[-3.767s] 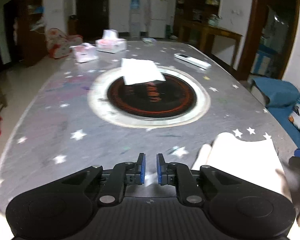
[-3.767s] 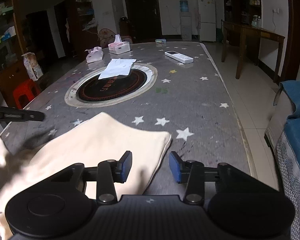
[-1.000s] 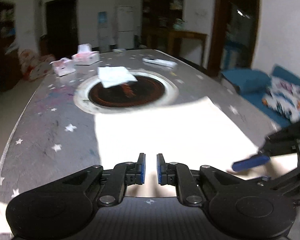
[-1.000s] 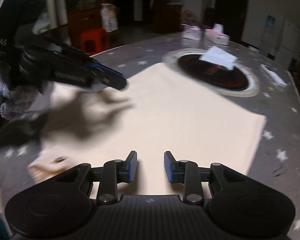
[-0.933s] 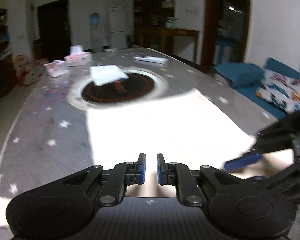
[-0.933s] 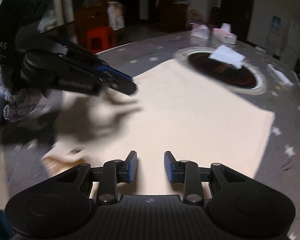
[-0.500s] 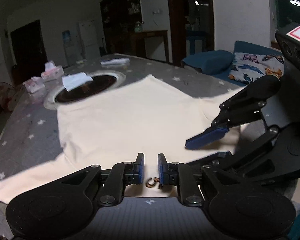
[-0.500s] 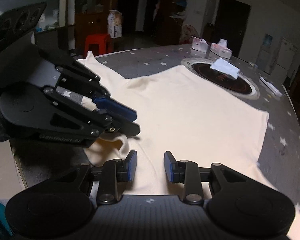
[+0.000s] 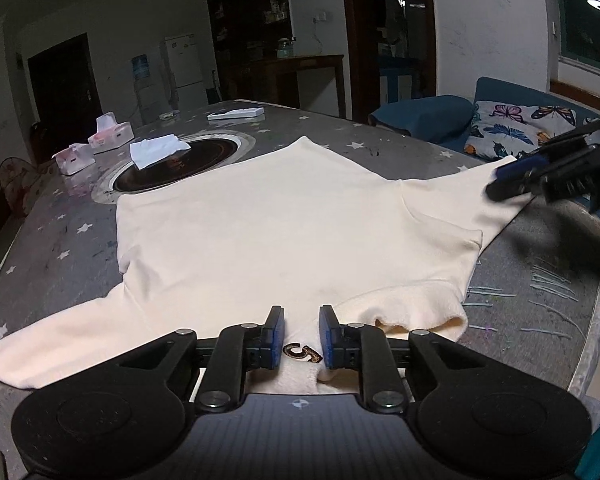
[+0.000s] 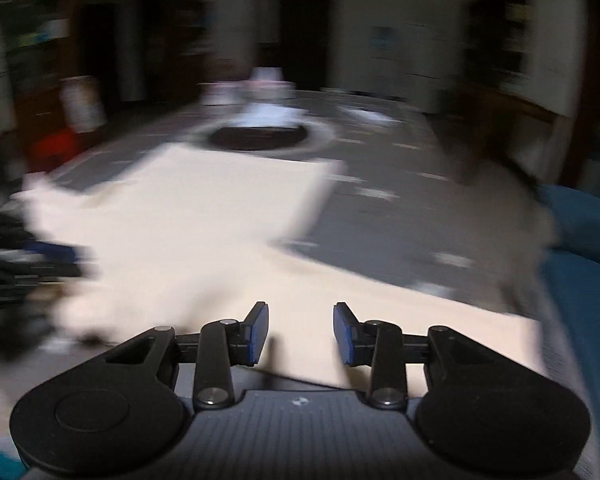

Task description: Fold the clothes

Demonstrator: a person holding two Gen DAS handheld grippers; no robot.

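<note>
A cream sweatshirt (image 9: 280,220) lies spread flat on the grey star-patterned table (image 9: 52,232), both sleeves out to the sides. My left gripper (image 9: 301,334) hovers over the collar at the near edge. Its jaws are opening, and the collar label shows in the gap, not pinched. My right gripper (image 9: 504,182) hangs over the right sleeve near the table's right edge. The right wrist view is blurred by motion. There the right gripper (image 10: 300,330) has its jaws opening above the cream cloth (image 10: 204,216), with nothing pressed between the pads.
A round black hob (image 9: 176,164) is set into the table beyond the shirt, with a white cloth (image 9: 158,152) on it. Two tissue boxes (image 9: 112,136) and a remote (image 9: 236,113) lie farther back. A blue sofa with a butterfly cushion (image 9: 516,128) stands at the right.
The right gripper has swung away from beside the left gripper, out to the right sleeve. The left gripper's jaws have widened slightly over the collar. The shirt lies as before.
</note>
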